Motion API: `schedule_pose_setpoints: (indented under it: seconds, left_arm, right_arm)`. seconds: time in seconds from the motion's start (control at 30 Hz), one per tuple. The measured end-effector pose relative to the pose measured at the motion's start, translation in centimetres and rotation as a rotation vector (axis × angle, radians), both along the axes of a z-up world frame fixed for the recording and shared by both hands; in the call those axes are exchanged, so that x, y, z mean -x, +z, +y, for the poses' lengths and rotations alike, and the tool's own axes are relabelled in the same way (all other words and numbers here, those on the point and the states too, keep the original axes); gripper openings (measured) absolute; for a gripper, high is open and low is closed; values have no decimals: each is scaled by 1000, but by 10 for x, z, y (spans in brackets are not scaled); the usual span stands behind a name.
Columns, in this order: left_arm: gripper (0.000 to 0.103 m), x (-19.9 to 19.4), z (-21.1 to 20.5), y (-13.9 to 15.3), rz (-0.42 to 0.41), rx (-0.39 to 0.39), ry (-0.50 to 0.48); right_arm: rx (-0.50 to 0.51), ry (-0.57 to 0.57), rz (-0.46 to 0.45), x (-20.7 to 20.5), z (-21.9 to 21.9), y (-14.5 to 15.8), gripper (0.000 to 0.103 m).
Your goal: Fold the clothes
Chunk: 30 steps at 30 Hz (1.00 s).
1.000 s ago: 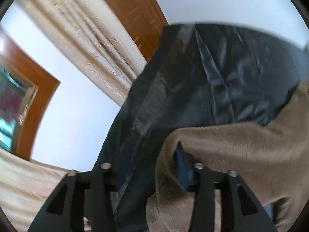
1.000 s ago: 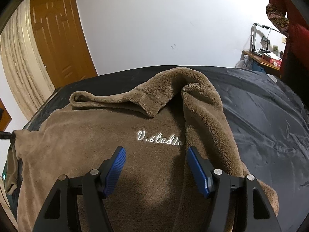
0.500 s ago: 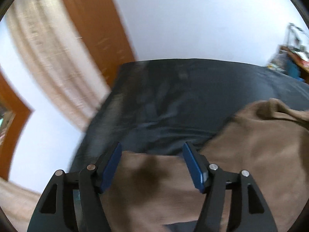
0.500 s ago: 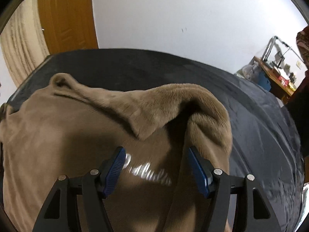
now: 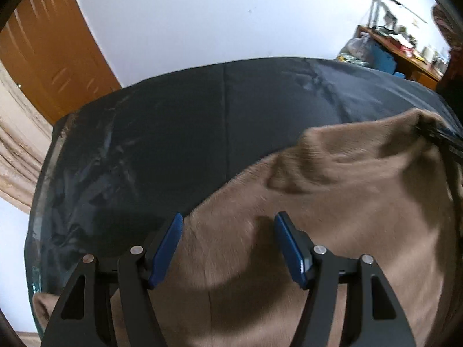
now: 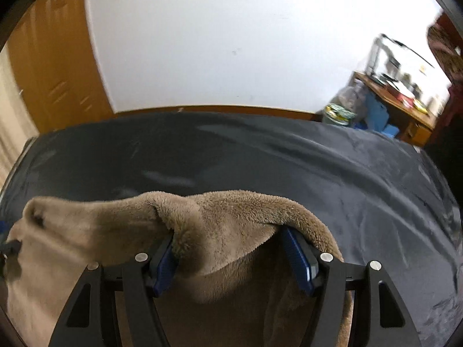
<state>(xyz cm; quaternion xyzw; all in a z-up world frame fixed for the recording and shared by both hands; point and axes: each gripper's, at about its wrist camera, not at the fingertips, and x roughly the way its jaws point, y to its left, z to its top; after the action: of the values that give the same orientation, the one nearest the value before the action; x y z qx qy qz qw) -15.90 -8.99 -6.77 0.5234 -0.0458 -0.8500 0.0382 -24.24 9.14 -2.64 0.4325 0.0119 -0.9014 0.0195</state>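
Observation:
A brown fleece garment (image 5: 332, 202) lies spread on a dark bed sheet (image 5: 173, 130). My left gripper (image 5: 228, 217) hangs just above the garment's left edge, open, its blue pads (image 5: 167, 248) bare with nothing between them. In the right wrist view a thick raised fold of the same garment (image 6: 101, 245) lies across my right gripper (image 6: 228, 231). It covers both fingertips and sags between the blue pads (image 6: 299, 257). Those jaws stand wide and do not pinch the cloth. The printed lettering is hidden under the fold.
The dark sheet (image 6: 260, 159) stretches far beyond the garment to a white wall. A wooden door (image 5: 43, 57) and a beige curtain (image 5: 17, 150) stand at the left. At the far right are a cluttered desk (image 6: 399, 95) with bags below, and a person in red (image 6: 445, 52).
My left gripper let go of the garment's edge, opened wider and swung right over the cloth. My right gripper pushed forward under the raised fold, which now drapes over its fingertips.

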Motion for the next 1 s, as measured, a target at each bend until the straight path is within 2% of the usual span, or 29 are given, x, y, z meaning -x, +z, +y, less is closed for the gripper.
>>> schedule_pose_setpoints:
  seconds: [0.07, 0.2, 0.37, 0.43, 0.57, 0.67, 0.83, 1.0]
  left_arm:
    - [72, 13, -1, -8, -12, 1, 23]
    - [78, 34, 1, -12, 17, 12, 60]
    - [78, 43, 15, -13, 67, 116, 61]
    - [78, 42, 14, -12, 69, 128, 54]
    - [78, 32, -5, -3, 55, 40, 64]
    - [78, 18, -30, 6, 56, -37, 71]
    - [78, -18, -54, 12, 48, -51, 100]
    - [78, -68, -46, 13, 42, -73, 73]
  right_arm:
    - [-8, -48, 8, 6, 7, -5, 68]
    - [-25, -107, 28, 10, 16, -7, 68]
    - [-89, -62, -20, 17, 9, -16, 69]
    - [-95, -43, -23, 14, 7, -15, 69]
    - [-22, 8, -14, -3, 14, 0, 69]
    - [-11, 65, 0, -28, 18, 13, 69]
    - [-38, 160, 8, -73, 14, 22, 70]
    - [-40, 213, -13, -110, 4, 19, 70]
